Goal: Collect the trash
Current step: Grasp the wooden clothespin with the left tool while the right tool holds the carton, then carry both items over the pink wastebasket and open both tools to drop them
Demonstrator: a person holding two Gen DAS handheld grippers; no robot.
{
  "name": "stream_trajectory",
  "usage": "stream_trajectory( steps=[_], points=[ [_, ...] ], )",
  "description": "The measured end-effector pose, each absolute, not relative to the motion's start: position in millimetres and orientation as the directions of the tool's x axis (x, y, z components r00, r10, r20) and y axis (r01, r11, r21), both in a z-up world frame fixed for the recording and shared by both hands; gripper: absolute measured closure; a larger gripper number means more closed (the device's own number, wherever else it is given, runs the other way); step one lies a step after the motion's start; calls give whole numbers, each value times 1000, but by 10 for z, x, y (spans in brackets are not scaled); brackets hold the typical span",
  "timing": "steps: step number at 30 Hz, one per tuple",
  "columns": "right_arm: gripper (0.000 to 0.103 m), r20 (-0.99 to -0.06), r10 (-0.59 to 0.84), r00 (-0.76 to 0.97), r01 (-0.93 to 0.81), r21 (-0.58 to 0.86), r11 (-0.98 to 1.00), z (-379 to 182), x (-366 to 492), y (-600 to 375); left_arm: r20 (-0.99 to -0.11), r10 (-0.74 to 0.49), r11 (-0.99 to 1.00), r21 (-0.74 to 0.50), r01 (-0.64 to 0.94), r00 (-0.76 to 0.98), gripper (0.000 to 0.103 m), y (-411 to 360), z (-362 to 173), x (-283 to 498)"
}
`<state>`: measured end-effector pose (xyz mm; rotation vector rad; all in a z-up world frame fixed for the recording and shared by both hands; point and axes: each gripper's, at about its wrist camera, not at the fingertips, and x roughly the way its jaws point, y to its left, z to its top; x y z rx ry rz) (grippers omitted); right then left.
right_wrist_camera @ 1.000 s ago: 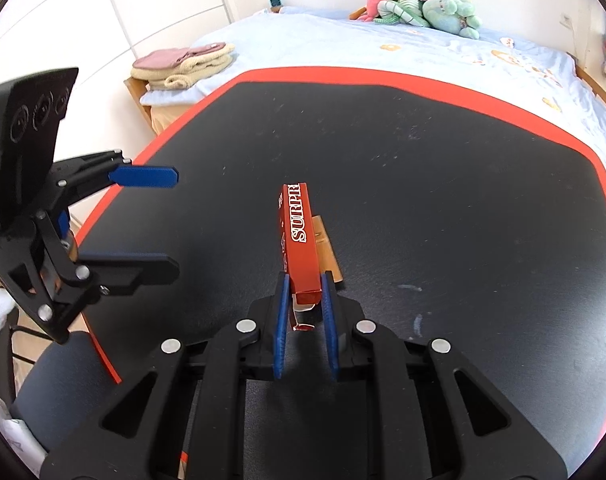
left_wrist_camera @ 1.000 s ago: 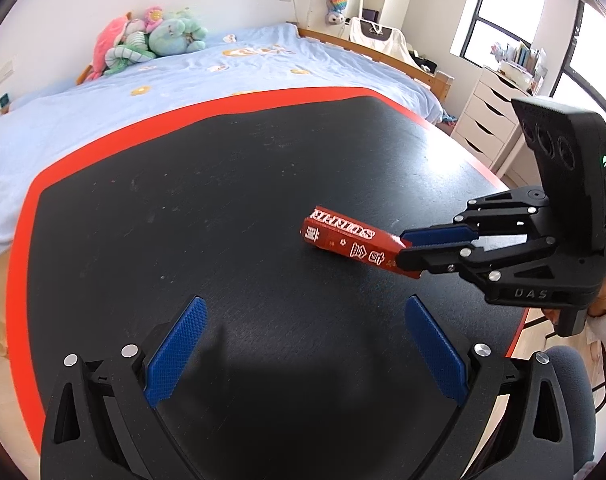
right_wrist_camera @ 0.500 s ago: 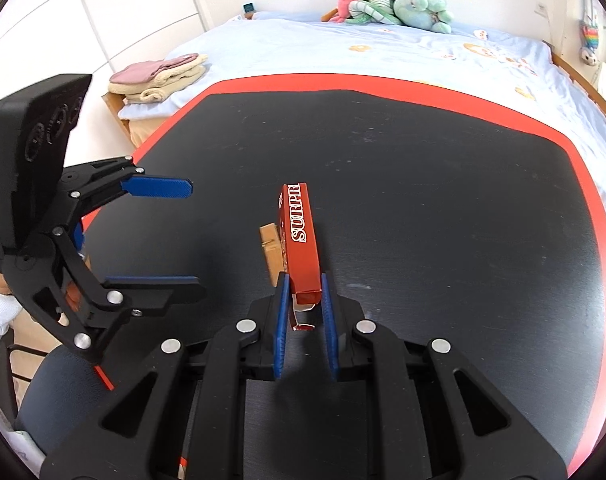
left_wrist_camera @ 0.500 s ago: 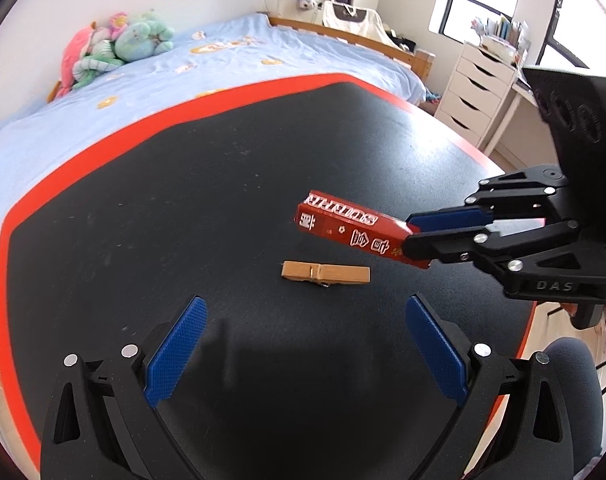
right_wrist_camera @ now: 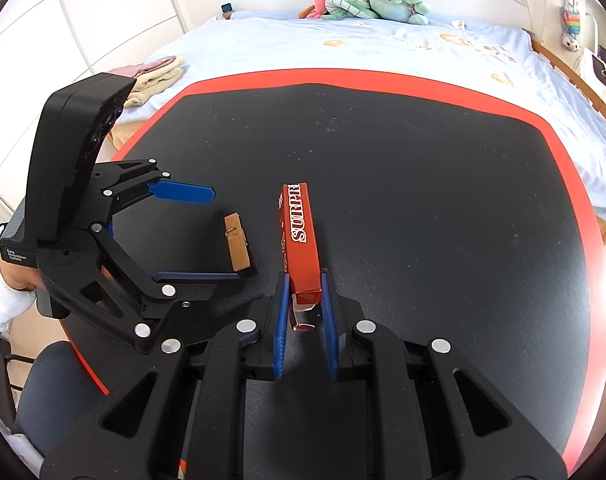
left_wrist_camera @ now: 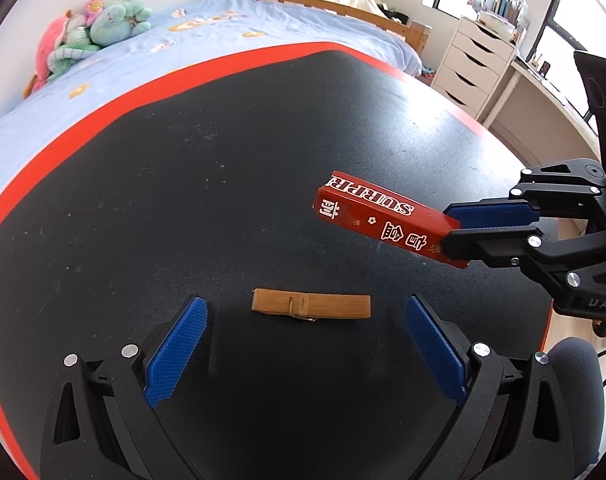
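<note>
Wooden clothespin (left_wrist_camera: pixel 311 306) side-on between left jaws, foreshortened in right view.

Wooden clothespin (left_wrist_camera: pixel 311 306) betw open left gripper (left_wrist_camera: pixel 307 344) pads, red box (left_wrist_camera: pixel 387 224) raised nearby

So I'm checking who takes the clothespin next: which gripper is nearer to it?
Left. The left gripper is open with the wooden clothespin lying just ahead between its fingers. The right gripper, off to the side, is shut on the red box.
</note>
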<state>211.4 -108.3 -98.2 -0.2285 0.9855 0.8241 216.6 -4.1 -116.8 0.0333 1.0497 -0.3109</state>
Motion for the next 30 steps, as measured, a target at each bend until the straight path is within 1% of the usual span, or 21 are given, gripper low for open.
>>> stream_trajectory(
  steps=[2,4,6,8,19,30],
  points=[
    [88,-811,512,285,-705,184,685,-993,2115,-1092,-863,-231,956,-116,268,450,23,-42,-1198,2171],
    [88,-810,513,285,-704,186,686,-990,2132,-1071,-865,-208,959,-89,268,458,25,-66,-1206,2159],
    [88,-809,514,286,-703,187,686,-994,2139,-1077,-865,-201,961,-82,265,460,32,-69,-1196,2150],
    [88,-808,515,287,-701,189,687,-994,2144,-1078,-868,-183,963,-64,261,462,44,-65,-1188,2141],
    [88,-802,519,295,-702,186,688,-985,2074,-1144,-866,-189,962,-70,263,463,44,-53,-1114,2070],
    [88,-790,525,317,-701,178,691,-735,1732,-1287,-830,-202,962,-70,263,520,44,-133,-732,1669]
  ],
)
